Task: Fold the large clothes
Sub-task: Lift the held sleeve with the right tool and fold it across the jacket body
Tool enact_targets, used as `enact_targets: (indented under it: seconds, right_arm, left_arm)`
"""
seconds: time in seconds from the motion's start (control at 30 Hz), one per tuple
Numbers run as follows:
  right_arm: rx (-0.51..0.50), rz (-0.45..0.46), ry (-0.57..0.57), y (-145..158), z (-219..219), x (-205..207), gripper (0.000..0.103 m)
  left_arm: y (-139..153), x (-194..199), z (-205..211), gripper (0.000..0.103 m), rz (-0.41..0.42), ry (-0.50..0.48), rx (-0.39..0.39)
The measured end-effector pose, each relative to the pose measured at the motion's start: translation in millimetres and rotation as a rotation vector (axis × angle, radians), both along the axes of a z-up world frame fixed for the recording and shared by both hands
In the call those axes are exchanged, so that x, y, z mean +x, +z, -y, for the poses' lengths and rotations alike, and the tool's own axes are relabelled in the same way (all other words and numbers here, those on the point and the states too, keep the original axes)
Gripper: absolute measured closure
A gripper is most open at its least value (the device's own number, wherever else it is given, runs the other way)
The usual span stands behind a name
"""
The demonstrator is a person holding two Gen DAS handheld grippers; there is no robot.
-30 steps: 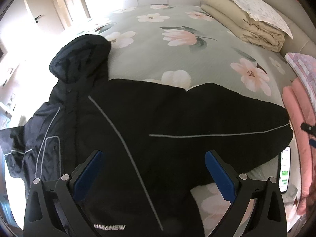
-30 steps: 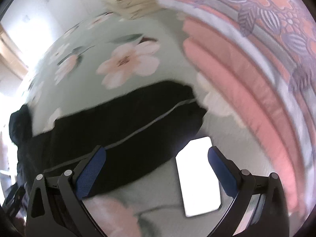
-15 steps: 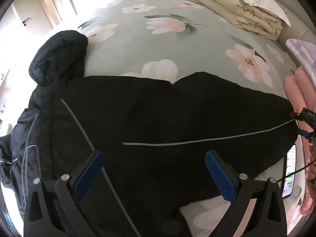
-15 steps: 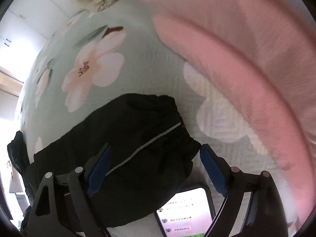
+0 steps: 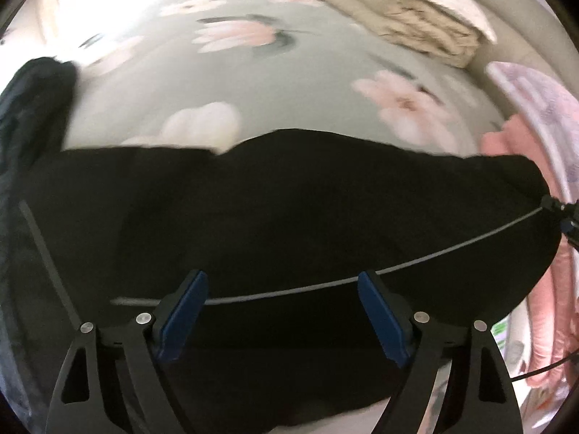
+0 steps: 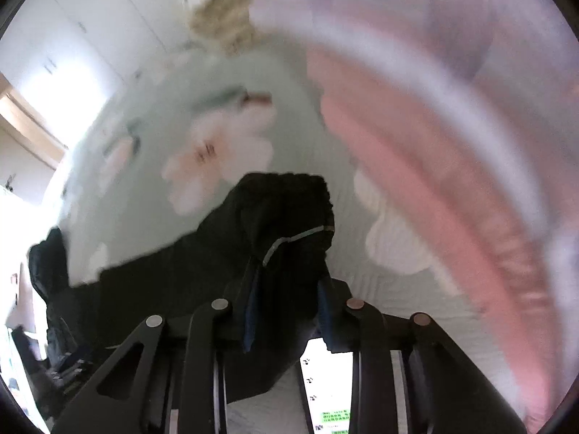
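A large black jacket [image 5: 289,217] with thin grey piping lies spread across the flowered green bedspread [image 5: 289,83]. Its hood [image 5: 32,101] lies at the far left. My left gripper [image 5: 282,311] is open, low over the jacket's sleeve. My right gripper [image 6: 286,311] is shut on the sleeve cuff [image 6: 289,217], which bunches up between the blue pads. The right gripper's tip also shows at the right edge of the left wrist view [image 5: 561,213], at the cuff end.
Folded pink and patterned blankets [image 6: 452,144] are stacked close on the right. A folded beige quilt [image 5: 405,25] lies at the far end of the bed. A phone with a lit screen [image 6: 325,390] lies on the bed under the right gripper.
My right gripper closed in on the sleeve cuff and shut on it. My left gripper moved lower and closer over the sleeve, still open.
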State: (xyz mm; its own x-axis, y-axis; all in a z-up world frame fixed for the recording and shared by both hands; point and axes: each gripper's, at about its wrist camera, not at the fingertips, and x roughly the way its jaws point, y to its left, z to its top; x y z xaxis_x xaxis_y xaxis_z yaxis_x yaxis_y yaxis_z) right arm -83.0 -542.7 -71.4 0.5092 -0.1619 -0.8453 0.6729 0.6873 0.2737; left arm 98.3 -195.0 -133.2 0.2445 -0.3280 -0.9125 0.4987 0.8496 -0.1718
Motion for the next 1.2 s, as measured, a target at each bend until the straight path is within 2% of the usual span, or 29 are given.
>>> enact_targets:
  seconds: [0.03, 0.1, 0.13, 0.2, 0.3, 0.37, 0.43, 0.53, 0.67, 0.83, 1.0, 1.2]
  right_arm:
    - [-0.018, 0.019, -0.007, 10, 1, -4, 0.074]
    - [-0.051, 0.000, 0.011, 14, 2, 0, 0.074]
    - [-0.065, -0.025, 0.025, 10, -1, 5, 0.075]
    - [-0.085, -0.103, 0.063, -8, -6, 21, 0.076]
    - [-0.117, -0.215, 0.086, -39, -6, 37, 0.076]
    - [-0.069, -0.261, 0.067, -60, 3, 39, 0.076]
    - [-0.040, -0.293, 0.067, -73, 9, 38, 0.076]
    - [-0.061, -0.318, 0.097, -73, 5, 40, 0.076]
    - [-0.101, -0.272, 0.115, -43, -9, 35, 0.076]
    - [-0.144, -0.164, 0.163, 11, -56, 30, 0.077]
    - [-0.210, -0.091, 0.252, 56, -139, 54, 0.083]
    - [-0.294, -0.063, 0.382, 91, -267, 92, 0.087]
  left_arm:
    - [-3, 0, 8, 0.017, -0.005, -0.020, -0.020]
    - [-17, 2, 22, 0.020, -0.033, -0.048, -0.009]
    - [-31, 4, 29, 0.027, -0.059, -0.060, 0.021]
    - [-52, 5, 38, 0.027, -0.059, -0.077, 0.091]
    - [-56, 7, 41, 0.024, -0.048, -0.065, 0.098]
    - [-56, 7, 42, 0.022, -0.040, -0.059, 0.096]
    - [-52, 6, 43, 0.022, -0.037, -0.063, 0.098]
    - [-39, 4, 30, 0.023, -0.065, -0.050, 0.043]
    - [-4, -10, -11, 0.023, -0.034, -0.007, -0.027]
    - [31, -27, -80, 0.023, 0.018, 0.057, -0.033]
    - [47, -40, -181, 0.023, 0.022, 0.164, -0.040]
    - [64, -46, -314, 0.023, 0.048, 0.284, 0.018]
